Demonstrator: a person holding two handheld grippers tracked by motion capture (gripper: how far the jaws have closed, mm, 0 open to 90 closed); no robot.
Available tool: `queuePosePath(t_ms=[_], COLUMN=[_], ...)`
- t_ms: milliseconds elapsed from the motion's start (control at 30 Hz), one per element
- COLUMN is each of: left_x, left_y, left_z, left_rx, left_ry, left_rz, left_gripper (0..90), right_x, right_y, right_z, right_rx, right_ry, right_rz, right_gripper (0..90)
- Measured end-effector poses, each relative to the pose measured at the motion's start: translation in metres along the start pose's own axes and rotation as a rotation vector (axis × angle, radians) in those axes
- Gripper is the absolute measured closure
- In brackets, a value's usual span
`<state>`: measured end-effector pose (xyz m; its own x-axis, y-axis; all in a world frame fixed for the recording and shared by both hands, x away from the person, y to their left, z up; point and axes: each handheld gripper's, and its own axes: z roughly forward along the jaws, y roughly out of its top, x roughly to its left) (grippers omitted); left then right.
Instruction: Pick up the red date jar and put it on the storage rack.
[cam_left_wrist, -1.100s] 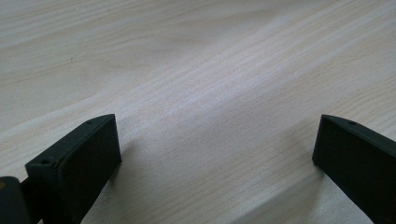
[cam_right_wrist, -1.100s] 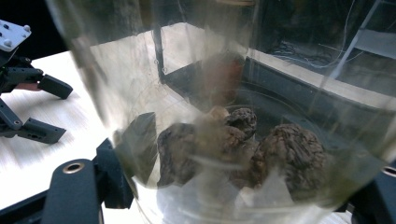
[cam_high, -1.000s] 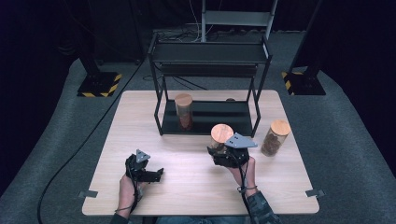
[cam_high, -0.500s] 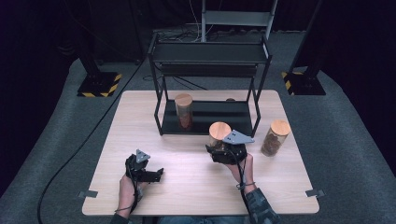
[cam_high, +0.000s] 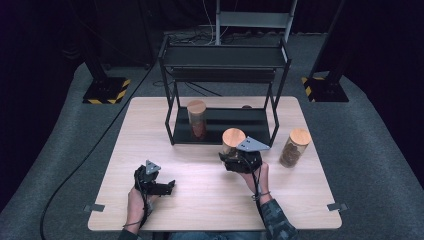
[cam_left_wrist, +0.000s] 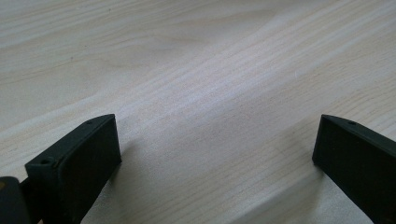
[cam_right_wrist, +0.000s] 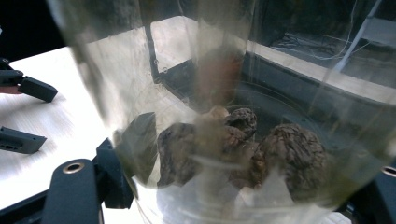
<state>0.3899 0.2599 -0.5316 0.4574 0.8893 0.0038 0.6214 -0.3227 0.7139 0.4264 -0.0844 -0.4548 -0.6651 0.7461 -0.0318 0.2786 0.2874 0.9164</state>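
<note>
From the high view, one wooden-lidded jar (cam_high: 196, 120) is already sitting on the black shelf rack's (cam_high: 223, 56) lower shelf. The right gripper (cam_high: 235, 159) is clamping a second jar (cam_high: 233, 142) just in front of that rack, while a third jar (cam_high: 294, 148) is waiting to the rack's right.

In the left gripper view, the left gripper (cam_left_wrist: 215, 154) is hovering wide open and empty over the table (cam_left_wrist: 196, 60).

In the right gripper view, the held jar (cam_right_wrist: 233, 121) is showing dark dried mushrooms (cam_right_wrist: 243, 149); shelving it is what remains, I judge.
</note>
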Motion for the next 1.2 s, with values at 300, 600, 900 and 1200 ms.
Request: queuePosePath(t_ms=[300,600,900,1200], left_x=[0.0,0.0,0.0,0.0], left_y=[0.0,0.0,0.0,0.0], left_z=[0.0,0.0,0.0,0.0], left_rx=[0.0,-0.002,-0.001,0.0], left_ry=[0.001,0.001,0.001,0.001], left_rz=[-0.001,-0.002,-0.001,-0.001], left_gripper=[0.0,0.0,0.0,0.1], right_x=[-0.005,-0.009,-0.012,-0.017], right_y=[0.0,0.002,0.0,0.005], right_z=[0.006,0.009,0.015,0.017], right_rx=[0.006,0.013,0.022,0.011], right_ry=[-0.004,-0.011,-0.018,-0.025], right_rz=[0.011,0.009,0.013,0.018], right_gripper=[24.8,24.8,24.8,24.8])
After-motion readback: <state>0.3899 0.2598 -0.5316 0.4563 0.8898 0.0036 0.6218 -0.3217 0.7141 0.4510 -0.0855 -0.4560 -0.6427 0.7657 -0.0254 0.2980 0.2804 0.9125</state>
